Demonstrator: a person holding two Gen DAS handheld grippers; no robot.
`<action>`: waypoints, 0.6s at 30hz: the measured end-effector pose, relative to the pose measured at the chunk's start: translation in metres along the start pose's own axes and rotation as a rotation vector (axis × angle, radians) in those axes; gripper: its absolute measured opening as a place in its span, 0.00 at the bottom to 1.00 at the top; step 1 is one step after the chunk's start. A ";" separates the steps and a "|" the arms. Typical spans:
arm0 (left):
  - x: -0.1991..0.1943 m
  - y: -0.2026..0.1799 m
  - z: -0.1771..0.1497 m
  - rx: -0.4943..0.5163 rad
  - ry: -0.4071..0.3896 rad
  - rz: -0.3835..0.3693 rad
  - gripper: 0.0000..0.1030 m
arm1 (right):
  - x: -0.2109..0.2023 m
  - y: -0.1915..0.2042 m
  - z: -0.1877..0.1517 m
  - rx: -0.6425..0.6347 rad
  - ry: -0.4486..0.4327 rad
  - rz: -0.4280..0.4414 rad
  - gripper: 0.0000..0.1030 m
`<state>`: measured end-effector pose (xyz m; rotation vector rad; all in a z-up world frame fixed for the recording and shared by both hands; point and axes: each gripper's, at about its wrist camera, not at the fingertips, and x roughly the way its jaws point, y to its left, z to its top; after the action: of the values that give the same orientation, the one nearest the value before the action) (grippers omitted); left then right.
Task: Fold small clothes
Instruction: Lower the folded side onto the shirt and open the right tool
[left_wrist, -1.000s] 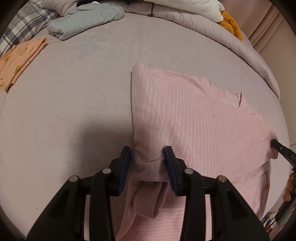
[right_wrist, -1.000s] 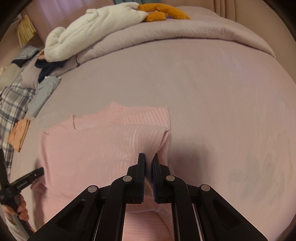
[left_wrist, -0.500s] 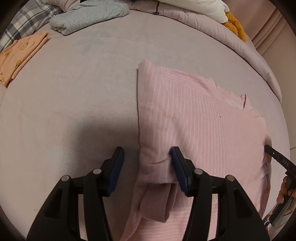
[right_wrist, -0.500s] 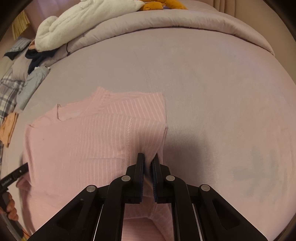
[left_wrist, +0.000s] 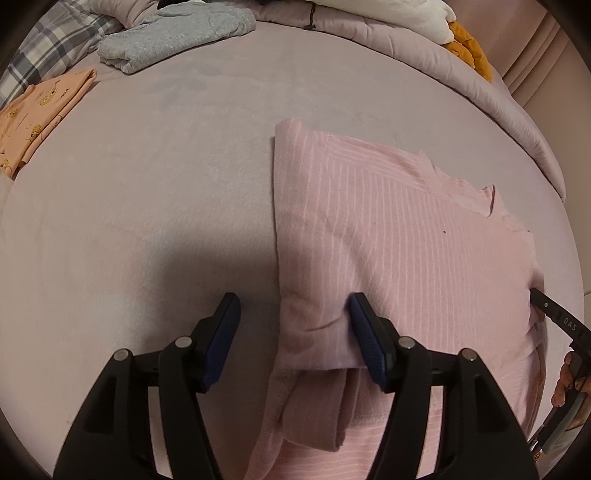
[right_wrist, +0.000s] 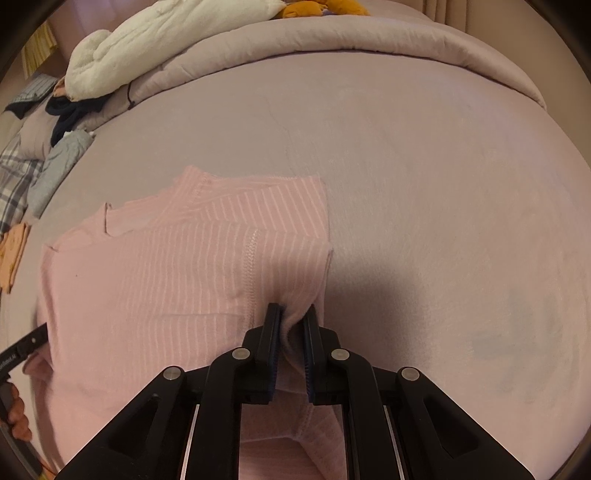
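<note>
The left gripper (left_wrist: 291, 325) has just been opening, its jaws now spread wide with the folded-in left edge of the pink striped top (left_wrist: 388, 251) lying loose between them, no pad pressing on it, while the right gripper (right_wrist: 291, 325) keeps its jaws nipped narrow on a pinch of the top's right edge. The top lies flat on the bed (left_wrist: 166, 192), neckline away from the person, both sides turned in over the body. It looks a light, limp knit that will sag and slide wherever it is not supported, so the sensible holds are doubled edges and corners, where layers bunch thick enough for the pads to bite. Its lower hem runs out of both views beneath the grippers, so how far the fold reaches cannot be told. The orange printed garment (left_wrist: 40, 114) and grey folded garment (left_wrist: 173, 37) sit well apart at the far left, cut by the lens rim.
</note>
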<state>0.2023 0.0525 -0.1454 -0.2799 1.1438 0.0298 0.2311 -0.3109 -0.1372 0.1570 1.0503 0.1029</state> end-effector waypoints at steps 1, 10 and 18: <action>0.000 0.000 0.000 0.002 -0.002 0.002 0.62 | 0.001 0.001 0.001 0.001 -0.001 0.001 0.08; 0.002 -0.004 0.001 0.006 -0.016 0.024 0.67 | 0.003 0.010 -0.001 -0.032 -0.028 -0.037 0.08; 0.004 -0.003 0.003 0.001 -0.015 0.021 0.69 | 0.004 0.014 -0.001 -0.039 -0.033 -0.057 0.08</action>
<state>0.2070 0.0494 -0.1473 -0.2661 1.1323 0.0497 0.2323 -0.2963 -0.1382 0.0938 1.0186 0.0692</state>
